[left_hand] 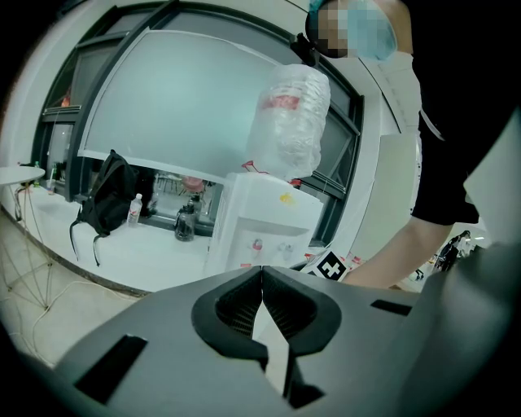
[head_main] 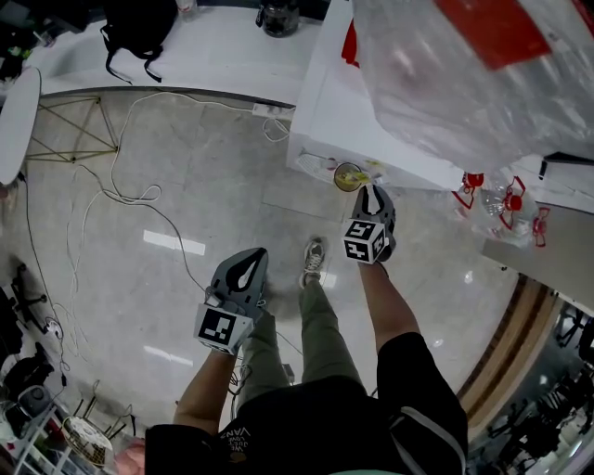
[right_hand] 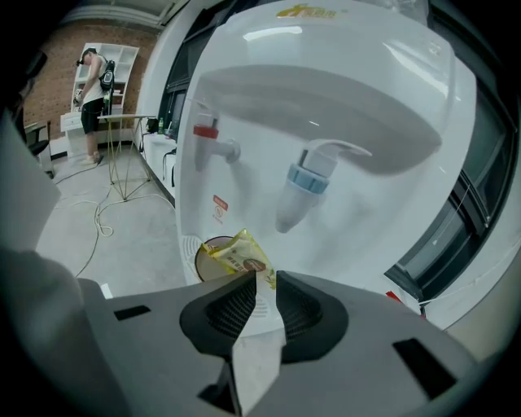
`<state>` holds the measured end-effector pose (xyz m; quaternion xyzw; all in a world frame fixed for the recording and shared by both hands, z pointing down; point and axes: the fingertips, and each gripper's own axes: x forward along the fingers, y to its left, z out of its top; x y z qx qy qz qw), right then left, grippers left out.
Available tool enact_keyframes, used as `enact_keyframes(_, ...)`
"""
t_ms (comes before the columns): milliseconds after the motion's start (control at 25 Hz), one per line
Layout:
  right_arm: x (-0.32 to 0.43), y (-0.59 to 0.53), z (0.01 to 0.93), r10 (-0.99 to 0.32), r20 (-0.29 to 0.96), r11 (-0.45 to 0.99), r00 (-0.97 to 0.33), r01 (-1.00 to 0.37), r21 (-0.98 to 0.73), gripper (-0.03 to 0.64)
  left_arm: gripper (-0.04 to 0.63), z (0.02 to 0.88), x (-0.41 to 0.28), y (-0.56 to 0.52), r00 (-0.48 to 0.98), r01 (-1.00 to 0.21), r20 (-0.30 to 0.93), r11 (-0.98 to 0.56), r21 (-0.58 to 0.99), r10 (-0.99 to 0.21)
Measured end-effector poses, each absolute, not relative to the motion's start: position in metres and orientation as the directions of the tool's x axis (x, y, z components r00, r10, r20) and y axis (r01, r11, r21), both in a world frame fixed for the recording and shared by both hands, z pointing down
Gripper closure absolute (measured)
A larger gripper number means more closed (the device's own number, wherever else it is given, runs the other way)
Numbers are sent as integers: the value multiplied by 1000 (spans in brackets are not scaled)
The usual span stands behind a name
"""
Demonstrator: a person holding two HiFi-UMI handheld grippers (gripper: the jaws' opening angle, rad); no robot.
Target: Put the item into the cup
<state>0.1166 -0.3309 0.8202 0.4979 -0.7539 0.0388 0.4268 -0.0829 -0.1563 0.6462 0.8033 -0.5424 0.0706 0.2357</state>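
Observation:
A paper cup [head_main: 347, 176] stands on the drip tray of a white water dispenser [head_main: 325, 102]. In the right gripper view the cup [right_hand: 210, 254] shows under the taps, with a yellow sachet [right_hand: 238, 254] lying over its rim. My right gripper [right_hand: 264, 277] holds the sachet's near corner between its tips, jaws nearly together. Seen from the head camera, that gripper [head_main: 371, 192] points at the cup and the sachet [head_main: 369, 170] sticks out ahead of it. My left gripper [head_main: 249, 266] hangs low over the floor, shut with nothing in it, and points toward the dispenser [left_hand: 260, 220].
A red tap [right_hand: 210, 138] and a blue tap [right_hand: 305, 175] hang above the cup. A big water bottle [left_hand: 289, 122] tops the dispenser. Cables [head_main: 121, 186] trail over the floor at left. A black backpack [head_main: 139, 28] sits on the ledge. Small bottles [head_main: 501, 199] stand at right.

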Motion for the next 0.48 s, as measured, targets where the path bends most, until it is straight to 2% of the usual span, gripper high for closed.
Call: enact_keyframes(480,112,-297,768,-747,639,446,-184,-852,275,557,575,609,-74,-146,440,-891,331,-359,279,-835)
